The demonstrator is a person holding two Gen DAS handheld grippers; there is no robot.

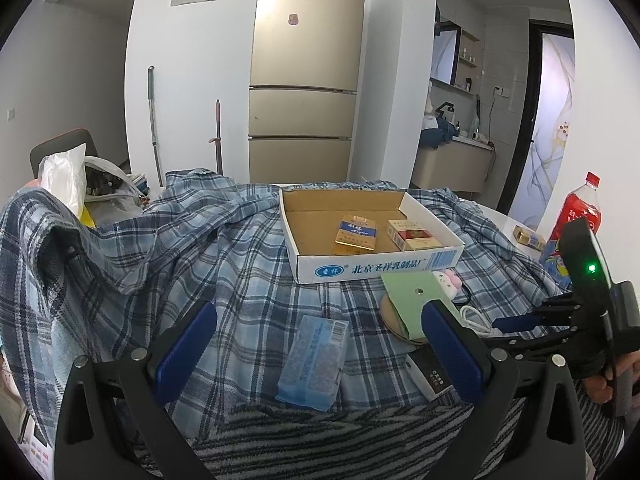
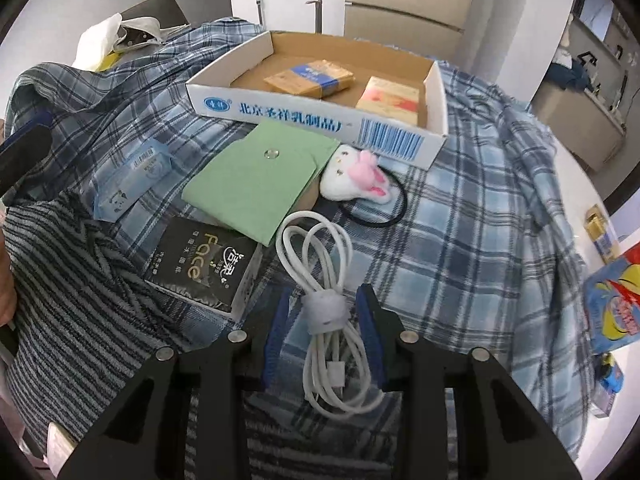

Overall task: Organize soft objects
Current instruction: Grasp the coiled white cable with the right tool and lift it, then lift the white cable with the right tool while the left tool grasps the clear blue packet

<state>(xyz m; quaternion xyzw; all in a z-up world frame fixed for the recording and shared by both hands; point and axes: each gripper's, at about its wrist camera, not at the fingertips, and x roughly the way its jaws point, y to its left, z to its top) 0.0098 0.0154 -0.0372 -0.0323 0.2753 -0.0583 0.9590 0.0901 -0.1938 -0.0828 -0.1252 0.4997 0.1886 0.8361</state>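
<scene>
**Right gripper straddles the coiled cable**

The white cable lies on the plaid cloth near the front edge of the covered table, wound into a long loop with a pale strap around its middle. Its long axis runs straight away from the right gripper, in line with the way the gripper points. The blue pads stand one on each side of the strap, set narrow, with a sliver of cloth showing between each pad and the cable, so by my reading nothing is clamped yet. The cable sits directly under this gripper, far nearer to it than to the other one.

The left gripper hangs wide and empty over the blue tissue pack, toward the left front edge of the cloth.

Beyond the cable lie a green pouch and a plush hair tie, both just in front of the cardboard box at the middle of the table; a black tissue pack lies just left of the cable.

The coming move looks like a squeeze across the strap, at right angles to the long axis; too little drop and the pads would pinch only the top strands
</scene>
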